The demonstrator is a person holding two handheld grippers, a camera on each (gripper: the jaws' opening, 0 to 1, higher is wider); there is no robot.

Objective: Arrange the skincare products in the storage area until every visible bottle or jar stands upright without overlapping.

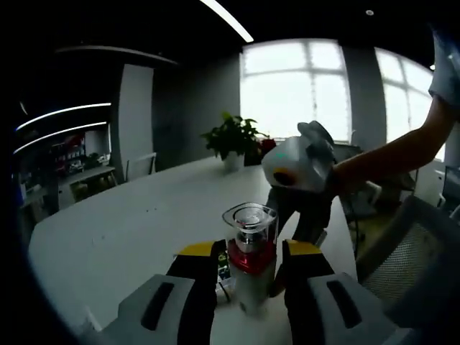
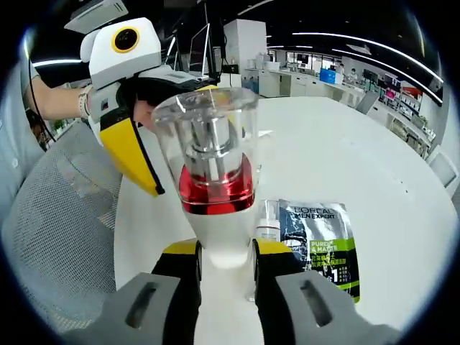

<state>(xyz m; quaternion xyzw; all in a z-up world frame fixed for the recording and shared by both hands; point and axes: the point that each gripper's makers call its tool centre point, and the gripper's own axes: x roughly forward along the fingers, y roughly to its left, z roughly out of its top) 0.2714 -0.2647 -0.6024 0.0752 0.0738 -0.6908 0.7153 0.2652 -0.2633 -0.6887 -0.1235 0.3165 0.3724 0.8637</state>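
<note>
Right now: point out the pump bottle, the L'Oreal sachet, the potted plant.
pump bottle [image 2: 215, 188]: right gripper view, red collar under clear cap
L'Oreal sachet [image 2: 323, 244]: right gripper view, printed front
potted plant [image 1: 231, 135]: left gripper view, leaves

open office (desks, monitors)

A white table carries a sachet lying flat near its right edge — a plant stands at the far end.
</note>
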